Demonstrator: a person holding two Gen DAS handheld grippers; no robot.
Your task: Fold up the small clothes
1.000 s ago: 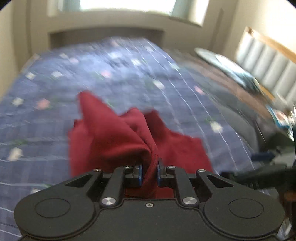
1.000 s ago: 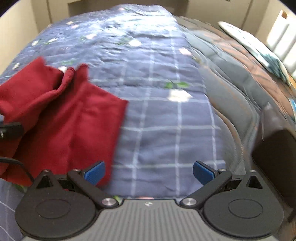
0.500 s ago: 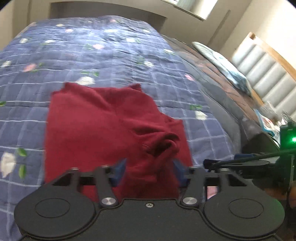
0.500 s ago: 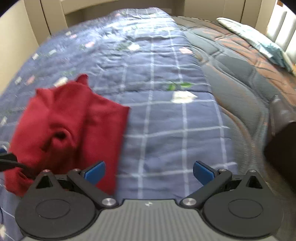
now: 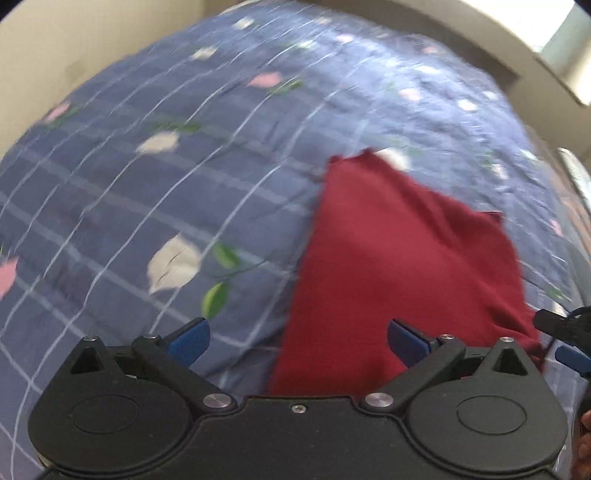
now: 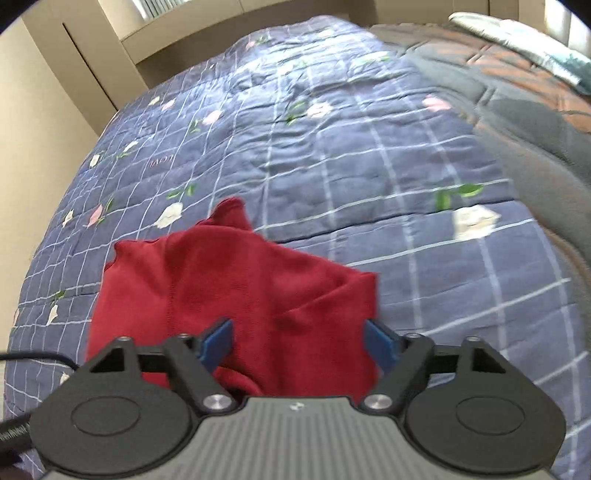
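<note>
A small dark red garment (image 5: 399, 258) lies loosely folded on the blue checked floral quilt (image 5: 147, 184). My left gripper (image 5: 297, 338) is open and empty, over the garment's left edge. In the right wrist view the garment (image 6: 236, 288) lies crumpled with a fold near its right side. My right gripper (image 6: 299, 343) is open, its blue fingertips (image 6: 218, 341) straddling the garment's near edge without holding it. The right gripper's tip shows at the right edge of the left wrist view (image 5: 565, 328).
The quilt (image 6: 332, 147) covers most of the bed. A grey and brown blanket (image 6: 517, 92) lies along the right side, with a light pillow (image 6: 517, 33) at the far right. Beige walls and a cabinet (image 6: 44, 92) stand at the left.
My left gripper has let go of the red garment, opened wide and swung left. The garment now lies flatter on the quilt. My right gripper has moved left over the garment's near edge.
</note>
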